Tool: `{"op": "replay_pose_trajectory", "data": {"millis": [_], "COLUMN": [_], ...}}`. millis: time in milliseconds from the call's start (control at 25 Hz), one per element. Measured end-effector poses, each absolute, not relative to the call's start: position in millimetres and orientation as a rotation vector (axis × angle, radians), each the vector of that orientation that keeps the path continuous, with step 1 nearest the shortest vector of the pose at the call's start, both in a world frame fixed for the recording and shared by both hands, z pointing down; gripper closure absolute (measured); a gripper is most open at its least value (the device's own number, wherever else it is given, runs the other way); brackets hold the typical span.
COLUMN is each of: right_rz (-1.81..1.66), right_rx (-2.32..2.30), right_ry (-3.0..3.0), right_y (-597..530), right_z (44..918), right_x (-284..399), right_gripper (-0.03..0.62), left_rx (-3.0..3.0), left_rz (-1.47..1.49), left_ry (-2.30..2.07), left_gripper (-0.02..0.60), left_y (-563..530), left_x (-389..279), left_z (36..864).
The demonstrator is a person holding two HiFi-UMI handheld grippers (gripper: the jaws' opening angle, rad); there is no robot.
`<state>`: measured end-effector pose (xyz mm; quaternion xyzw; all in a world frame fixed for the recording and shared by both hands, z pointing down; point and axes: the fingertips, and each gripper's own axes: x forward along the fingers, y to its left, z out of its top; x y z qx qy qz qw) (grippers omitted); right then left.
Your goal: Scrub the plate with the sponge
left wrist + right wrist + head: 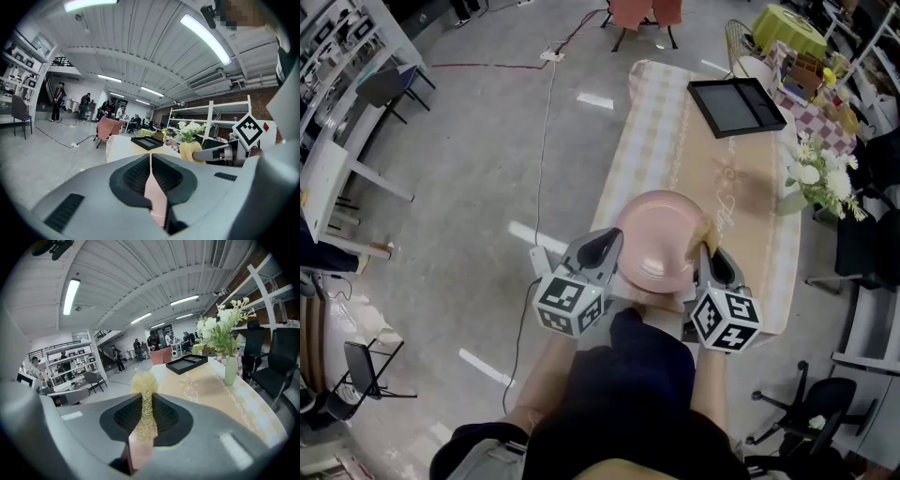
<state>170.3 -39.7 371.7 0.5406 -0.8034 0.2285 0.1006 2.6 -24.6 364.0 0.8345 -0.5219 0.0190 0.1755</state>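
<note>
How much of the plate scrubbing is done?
Picking up looks done: the left gripper pinches the plate by its rim, the right gripper pinches the sponge. In hand: the sponge is at the plate's right edge. Left: scrubbing across the plate, probably.

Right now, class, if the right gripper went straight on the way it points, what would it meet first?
Probably the black tray on the table, though it lies slightly right and lower, so the right gripper, its fingers shut on the sponge, might pass over it. Depth is unclear.
</note>
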Motion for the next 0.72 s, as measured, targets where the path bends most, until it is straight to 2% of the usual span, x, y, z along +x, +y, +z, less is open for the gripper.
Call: {"op": "replay_pose_trajectory", "data": {"millis": [720], "right_rz": [0.752], "right_rx": [1.466], "right_ry": [-2.338], "right_y": [-103.2], "right_z": [405.2], "right_x": [166.3], "right_gripper": [0.539], "left_rx": [2.279], "left_rz": [0.183], "left_ry": [-1.505], "left_gripper": [0.558], "left_y": [-84.8], "left_x": [5.9], "left_z": [397.4]}}
